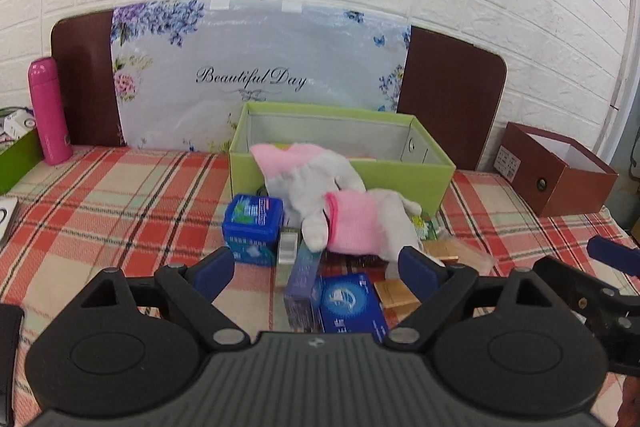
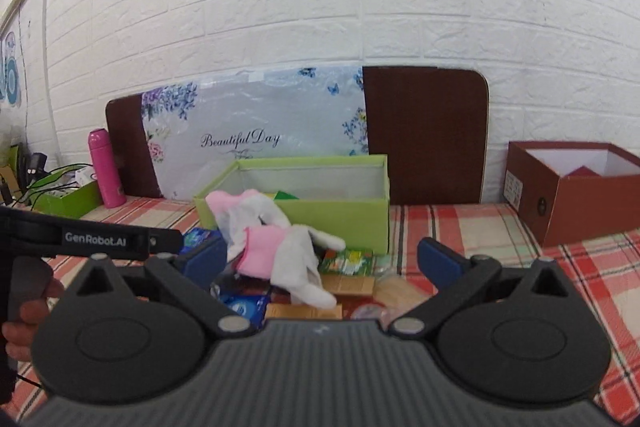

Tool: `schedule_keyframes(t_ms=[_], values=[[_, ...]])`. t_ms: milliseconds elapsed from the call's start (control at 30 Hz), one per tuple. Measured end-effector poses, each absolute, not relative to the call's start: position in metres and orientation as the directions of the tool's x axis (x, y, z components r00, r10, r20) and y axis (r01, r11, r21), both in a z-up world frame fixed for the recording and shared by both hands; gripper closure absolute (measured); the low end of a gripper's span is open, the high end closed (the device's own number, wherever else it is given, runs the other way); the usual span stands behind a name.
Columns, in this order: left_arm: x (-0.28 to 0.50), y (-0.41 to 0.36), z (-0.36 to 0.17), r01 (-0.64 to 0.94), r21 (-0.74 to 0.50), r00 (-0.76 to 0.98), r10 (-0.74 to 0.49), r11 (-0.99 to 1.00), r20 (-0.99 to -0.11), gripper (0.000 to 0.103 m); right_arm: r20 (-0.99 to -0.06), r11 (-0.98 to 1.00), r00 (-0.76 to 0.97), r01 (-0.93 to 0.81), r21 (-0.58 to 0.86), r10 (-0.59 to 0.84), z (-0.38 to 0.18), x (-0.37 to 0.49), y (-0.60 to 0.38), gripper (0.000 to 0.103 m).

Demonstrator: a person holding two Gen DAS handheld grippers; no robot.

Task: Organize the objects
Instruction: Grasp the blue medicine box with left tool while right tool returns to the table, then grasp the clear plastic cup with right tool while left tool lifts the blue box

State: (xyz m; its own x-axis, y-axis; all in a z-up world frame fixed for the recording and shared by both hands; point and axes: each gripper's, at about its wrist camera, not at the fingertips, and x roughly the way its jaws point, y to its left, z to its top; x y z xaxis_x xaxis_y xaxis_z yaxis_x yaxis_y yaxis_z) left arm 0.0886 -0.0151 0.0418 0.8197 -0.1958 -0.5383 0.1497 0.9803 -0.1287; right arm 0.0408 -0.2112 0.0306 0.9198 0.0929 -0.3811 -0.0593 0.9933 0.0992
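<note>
A pair of white gloves with pink cuffs (image 1: 340, 211) (image 2: 280, 255) drapes over the front wall of an open green box (image 1: 400, 171) (image 2: 344, 219) onto a pile of small items. The pile holds a blue tin (image 1: 252, 227), a purple carton (image 1: 302, 283), a blue carton (image 1: 352, 303) (image 2: 244, 307), a green flowered packet (image 2: 348, 261) and tan flat boxes (image 2: 344, 285). My left gripper (image 1: 316, 267) stands open just short of the pile, nothing between its pads. My right gripper (image 2: 320, 259) is wide open before the gloves, also empty.
Everything rests on a red plaid cloth (image 1: 120, 195). An open brown box (image 1: 560, 175) (image 2: 576, 195) stands at the right. At the left stand a pink bottle (image 1: 48, 111) (image 2: 106, 169) and a green tray (image 2: 68, 199). A floral board (image 1: 256, 75) leans on the brick wall.
</note>
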Motion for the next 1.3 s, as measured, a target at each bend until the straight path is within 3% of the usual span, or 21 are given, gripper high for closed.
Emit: schedule_keyframes(t_ms=[433,667,833,900,967,1167,1300], values=[[0.086,-0.021,-0.011,0.093,-0.121,0.745,-0.149,0.988,-0.65,0.011,-0.492,0.986,0.868,0.011,0.168,0.074,-0.03,0.019,-0.215,0.0],[0.105,-0.04,-0.025,0.131,-0.13,0.71,-0.184,0.983,-0.68,0.011,-0.563,0.995,0.826,0.058,0.08,-0.003,-0.046,0.019,-0.215,0.0],[0.128,-0.06,-0.042,0.147,-0.117,0.671,-0.186,0.982,-0.718,0.011,-0.6,0.994,0.8,0.062,0.092,0.006,-0.058,0.013,-0.217,0.0],[0.133,-0.064,-0.049,0.158,-0.094,0.665,-0.176,0.983,-0.725,0.018,-0.606,0.995,0.796,0.054,0.087,0.01,-0.06,0.013,-0.217,0.0],[0.129,-0.065,-0.051,0.164,-0.036,0.685,-0.14,0.986,-0.715,0.043,-0.6,0.997,0.8,0.046,0.068,0.004,-0.059,0.016,-0.218,0.0],[0.09,-0.045,-0.044,0.3,-0.043,0.637,-0.234,0.953,-0.735,0.043,-0.548,0.999,0.836,0.045,0.02,-0.026,-0.045,0.043,-0.23,0.0],[0.066,-0.032,-0.048,0.301,-0.036,0.634,-0.229,0.953,-0.739,0.043,-0.558,1.0,0.829,0.024,0.002,-0.019,-0.047,0.073,-0.233,0.003]])
